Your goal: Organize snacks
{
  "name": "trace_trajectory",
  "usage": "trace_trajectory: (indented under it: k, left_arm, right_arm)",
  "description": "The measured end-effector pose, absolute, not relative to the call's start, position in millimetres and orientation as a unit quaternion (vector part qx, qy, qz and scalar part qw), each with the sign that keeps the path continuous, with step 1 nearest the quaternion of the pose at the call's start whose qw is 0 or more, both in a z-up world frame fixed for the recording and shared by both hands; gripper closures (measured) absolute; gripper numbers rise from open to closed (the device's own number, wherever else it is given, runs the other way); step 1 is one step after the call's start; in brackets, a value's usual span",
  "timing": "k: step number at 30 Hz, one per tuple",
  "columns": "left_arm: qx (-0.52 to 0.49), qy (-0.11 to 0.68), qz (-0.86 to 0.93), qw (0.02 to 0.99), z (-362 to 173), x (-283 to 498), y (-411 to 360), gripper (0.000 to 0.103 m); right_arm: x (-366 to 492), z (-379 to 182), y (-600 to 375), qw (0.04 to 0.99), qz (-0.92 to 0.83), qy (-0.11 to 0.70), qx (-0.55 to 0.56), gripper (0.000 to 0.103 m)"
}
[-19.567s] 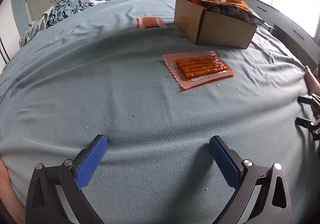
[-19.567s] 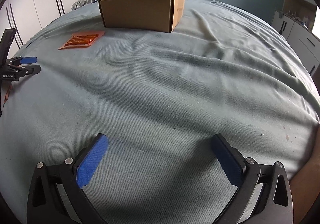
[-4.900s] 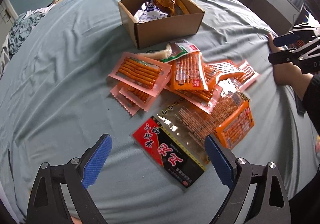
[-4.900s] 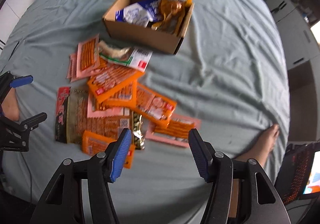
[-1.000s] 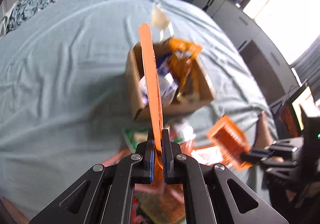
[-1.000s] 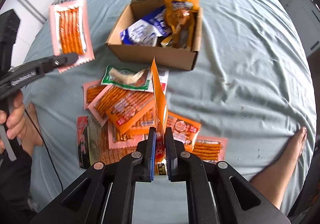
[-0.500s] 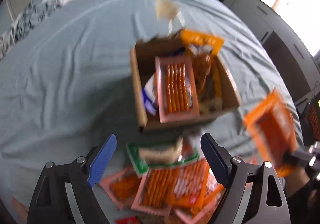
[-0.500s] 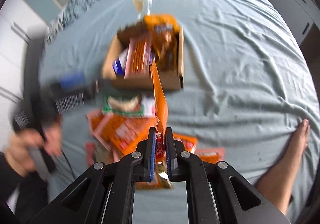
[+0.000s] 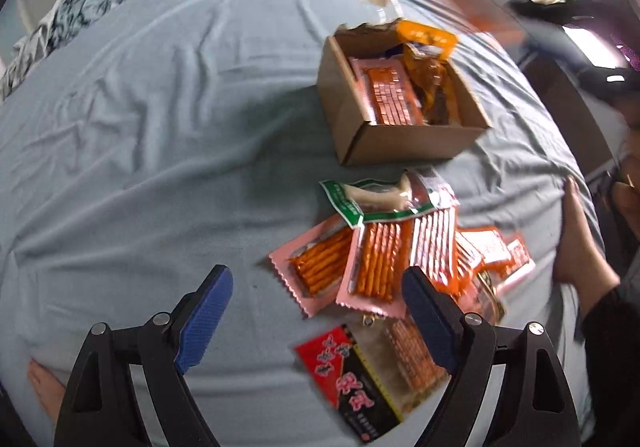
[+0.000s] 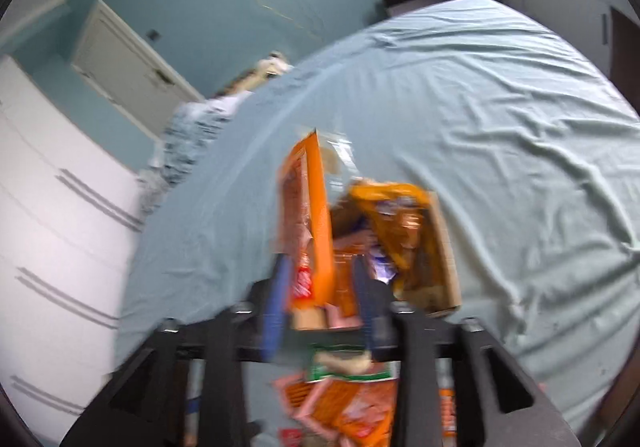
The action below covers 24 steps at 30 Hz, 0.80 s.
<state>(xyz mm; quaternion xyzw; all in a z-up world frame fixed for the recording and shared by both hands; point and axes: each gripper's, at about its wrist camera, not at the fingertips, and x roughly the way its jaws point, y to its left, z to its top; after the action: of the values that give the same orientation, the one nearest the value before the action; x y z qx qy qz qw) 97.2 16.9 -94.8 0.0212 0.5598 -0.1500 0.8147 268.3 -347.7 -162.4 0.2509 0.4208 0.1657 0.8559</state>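
Left hand-held gripper [image 9: 316, 311]: released, nothing between its pads; it hung above the bed [image 9: 160, 135], just beside the near edge of the loose pile.

Right hand-held gripper [image 10: 320, 307]: its jaws had just been opening. The orange packet [image 10: 308, 215] stood on edge between them, pads apparently clear of it, above the near wall of the cardboard box [image 10: 444, 247]. View badly blurred.

Cardboard box [image 9: 400, 139]: on the bed, already crowded. A pink packet of orange sticks [image 9: 394, 97] lay on top of the contents; a taller orange pouch [image 9: 428, 39] stood at the far end.

Loose snacks: green-edged packet [image 9: 376, 199], pink packet [image 9: 320, 263], red-and-black bag [image 9: 352, 371] and others, overlapping on the bed in front of the box.

Risks, as judged:
- The released packet could strike the box rim and tip out onto the pile, being let go on edge and near the wall.
- It could ride up on the heaped contents and slide off.
- The soft bed could let the box tilt if nudged.
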Motion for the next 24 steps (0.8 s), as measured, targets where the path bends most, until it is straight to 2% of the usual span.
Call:
trace_trajectory:
  k: [1,6,11,16,21,24]
  left_arm:
    - [0.026,0.556,-0.157,0.816,-94,94,16,0.015]
    - [0.019,0.567,-0.183,0.803,-99,82,18,0.015]
    - [-0.002,0.581,-0.19,0.792,-106,80,18,0.015]
    - [0.023,0.583,-0.174,0.793,-112,75,12,0.015]
    - [0.022,0.611,-0.158,0.775,-124,73,15,0.015]
    - [0.009,0.622,-0.148,0.769,-130,73,21,0.015]
  right_arm:
    - [266,-178,-351,0.854,0.134,0.438,0.247,0.037]
    - [248,-221,-368,0.846,0.075,0.494,0.184,0.037]
    - [227,-208,-374,0.856,0.053,0.507,0.083,0.037]
    - [234,-185,-351,0.856,0.023,0.516,0.004,0.037]
    - [234,-204,-336,0.829,0.042,0.555,-0.054,0.037]
    - [225,-198,-330,0.838,0.066,0.535,-0.089,0.037]
